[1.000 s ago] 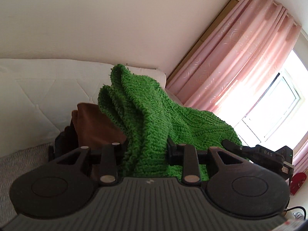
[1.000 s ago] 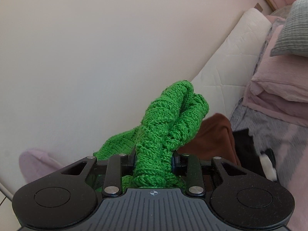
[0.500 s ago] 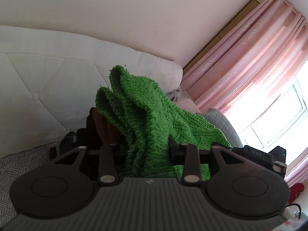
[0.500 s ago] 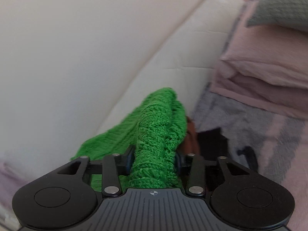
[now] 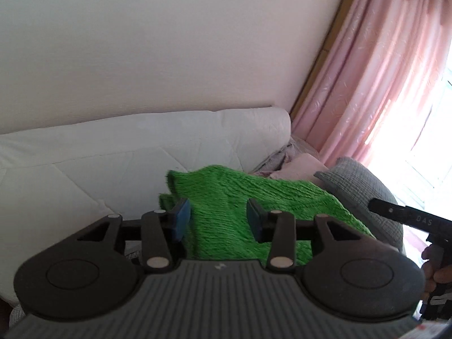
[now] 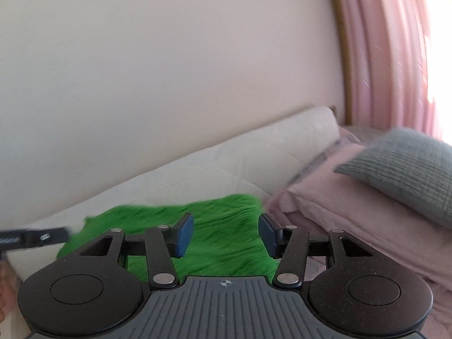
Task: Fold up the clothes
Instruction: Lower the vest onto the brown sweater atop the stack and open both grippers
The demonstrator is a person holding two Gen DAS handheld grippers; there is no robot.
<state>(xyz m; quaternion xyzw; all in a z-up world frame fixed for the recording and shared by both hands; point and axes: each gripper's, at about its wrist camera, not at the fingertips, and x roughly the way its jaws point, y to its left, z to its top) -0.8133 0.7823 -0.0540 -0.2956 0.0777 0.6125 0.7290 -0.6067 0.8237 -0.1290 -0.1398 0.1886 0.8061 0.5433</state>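
— Sweater (image 5: 254,212), green knit, lying low ahead of both grippers, in front of white quilted cushion (image 5: 113,163) against plain wall (image 5: 169,42). Blurred in both views, more so in right wrist view.

— And left gripper (image 5: 217,219)?

— Jaws apart, blue pads on both fingers (image 5: 182,220) showing clear. Green knit seen in the gap and beyond, but pads not pressing on it. Space visible between each pad and the cloth. No grip, then.

— Right gripper (image 6: 226,234)?

— Jaws opening at this moment, and wider than the left ones. Sweater (image 6: 214,243) spread flat under and past the fingertips, not pinched. Blue pads bare on the inner faces.

— Anything else near the cloth?

— Yes. To the right of sweater, pink folded bedding (image 6: 353,206) with grey textured pillow (image 6: 404,166) resting on top. Same grey pillow (image 5: 364,186) in left wrist view, just behind the right edge of the knit, touching or nearly, hard to tell. Pink curtain (image 5: 381,70) hanging further right, bright window light behind it.

— Other gripper visible from each camera?

— Partly. Black finger of right gripper entering left wrist view at right edge, with part of a hand (image 5: 438,268) below it. In right wrist view, black finger of left gripper at left edge, blurred.

— Sweater folded or not?

— Cannot tell. Only upper surface shown, lying low and wide, one corner raised a little at the far left.
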